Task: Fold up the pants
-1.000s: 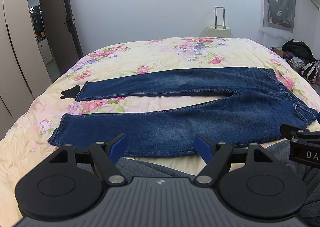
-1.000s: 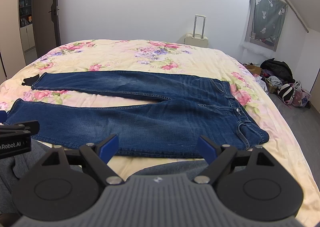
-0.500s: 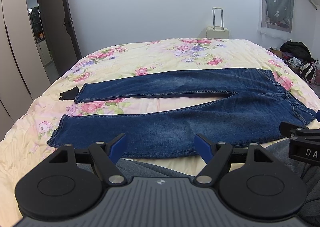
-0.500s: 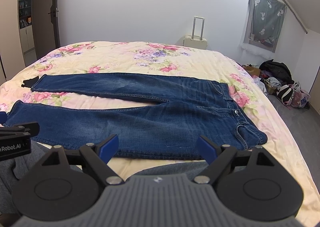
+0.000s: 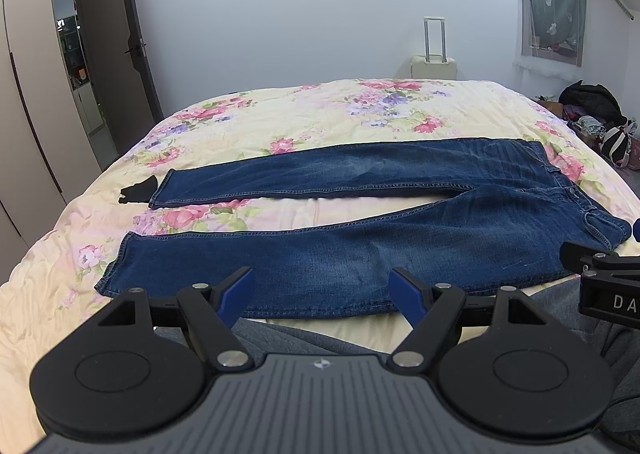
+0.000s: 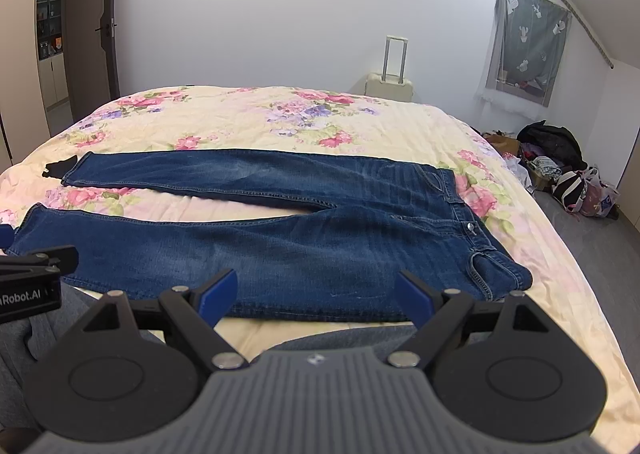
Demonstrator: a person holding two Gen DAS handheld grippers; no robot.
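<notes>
Dark blue denim pants (image 5: 360,238) lie flat across the floral cream bedspread (image 5: 340,109), legs apart, waistband to the right.

Left gripper (image 5: 322,290) and right gripper (image 6: 316,292) hover at the near bed edge, blue-tipped jaws spread wide, holding nothing.

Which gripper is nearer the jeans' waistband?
Right. The right gripper hovers off the near edge close to the waistband; the left gripper sits further toward the leg hems.

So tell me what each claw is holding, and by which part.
Nothing. The left claw and right claw are both open, short of the jeans.
</notes>
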